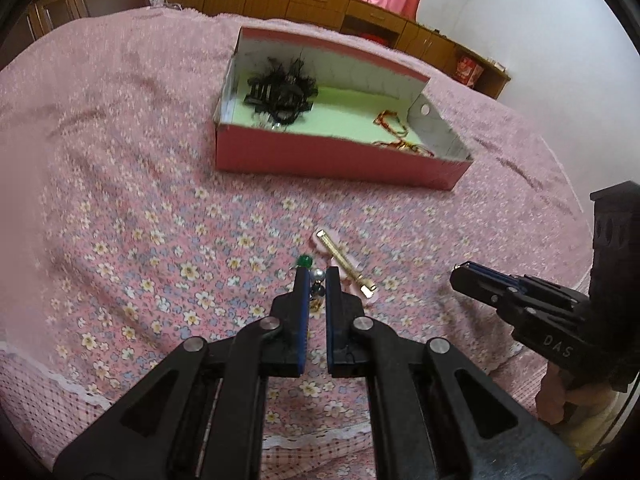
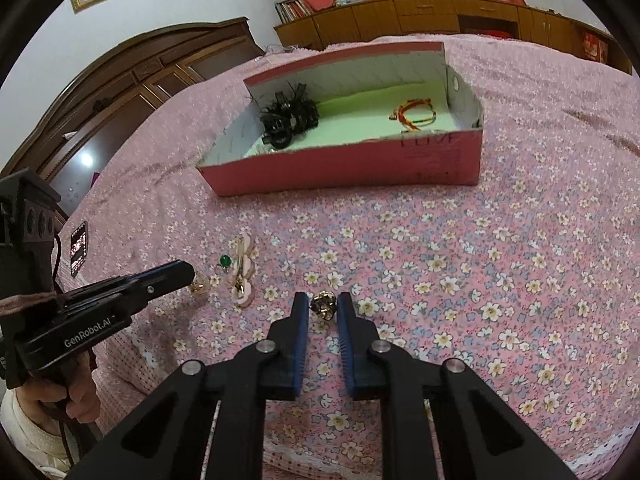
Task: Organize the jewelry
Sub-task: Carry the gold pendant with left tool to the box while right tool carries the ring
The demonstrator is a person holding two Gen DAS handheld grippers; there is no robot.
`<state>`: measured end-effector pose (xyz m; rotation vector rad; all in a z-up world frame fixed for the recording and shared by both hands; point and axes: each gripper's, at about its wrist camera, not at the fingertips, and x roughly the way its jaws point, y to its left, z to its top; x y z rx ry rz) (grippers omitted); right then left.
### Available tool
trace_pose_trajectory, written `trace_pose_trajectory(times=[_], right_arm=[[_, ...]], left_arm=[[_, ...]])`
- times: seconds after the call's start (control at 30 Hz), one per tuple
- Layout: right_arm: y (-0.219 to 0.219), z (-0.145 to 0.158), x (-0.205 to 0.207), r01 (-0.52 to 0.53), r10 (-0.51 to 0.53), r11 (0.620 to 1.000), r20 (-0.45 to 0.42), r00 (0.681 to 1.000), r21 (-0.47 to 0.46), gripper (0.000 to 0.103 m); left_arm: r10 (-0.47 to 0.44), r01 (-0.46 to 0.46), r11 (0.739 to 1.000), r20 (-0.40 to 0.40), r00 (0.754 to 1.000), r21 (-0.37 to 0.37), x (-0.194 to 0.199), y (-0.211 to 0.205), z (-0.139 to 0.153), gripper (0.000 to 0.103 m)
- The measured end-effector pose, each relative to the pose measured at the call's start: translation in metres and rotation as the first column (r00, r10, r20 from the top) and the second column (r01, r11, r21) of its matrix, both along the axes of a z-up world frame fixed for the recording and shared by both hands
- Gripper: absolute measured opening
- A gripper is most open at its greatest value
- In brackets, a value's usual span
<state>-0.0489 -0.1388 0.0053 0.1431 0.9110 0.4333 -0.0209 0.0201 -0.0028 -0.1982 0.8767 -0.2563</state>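
My left gripper (image 1: pixel 317 277) is shut on a dangling earring (image 1: pixel 318 285) with a pearl, a dark bead and a gold end; it hangs just above the flowered bedspread. A green stone (image 1: pixel 305 261) shows at its left fingertip. Just beyond lies a pink hair clip (image 1: pixel 344 260) with a gold bar. In the right wrist view my right gripper (image 2: pixel 323 303) has its pads against a small gold ornament (image 2: pixel 323 307) on the bedspread. The left gripper (image 2: pixel 191 271) is at the left there, beside the green stone (image 2: pixel 225 261) and the clip (image 2: pixel 240 276).
An open pink box (image 2: pixel 340 172) stands farther back on the bed, holding a black feathery hair claw (image 2: pixel 288 116) and a red-and-gold bracelet (image 2: pixel 414 114). A phone (image 2: pixel 79 248) lies at the bed's left edge. Wooden cabinets (image 1: pixel 312 0) line the far wall.
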Motion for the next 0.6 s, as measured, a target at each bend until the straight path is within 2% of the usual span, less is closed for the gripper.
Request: trace_pose_trajectory(times=[0.37, 0.6], right_arm=[[-0.001, 0.021, -0.01, 0.001, -0.003, 1.0, 0.124, 0.992, 0.01, 0.016], [-0.005, 0.035, -0.009, 0.03, -0.033, 0.999, 0.194, 0.98, 0.019, 0.016]], left_arm=[[-0.01, 0.009, 1.0, 0.115, 0.993, 0.008, -0.004, -0.006, 0.029, 0.0], [-0.001, 0.001, 1.0, 0.16, 0.987, -0.002, 0.005, -0.007, 0.038, 0.0]])
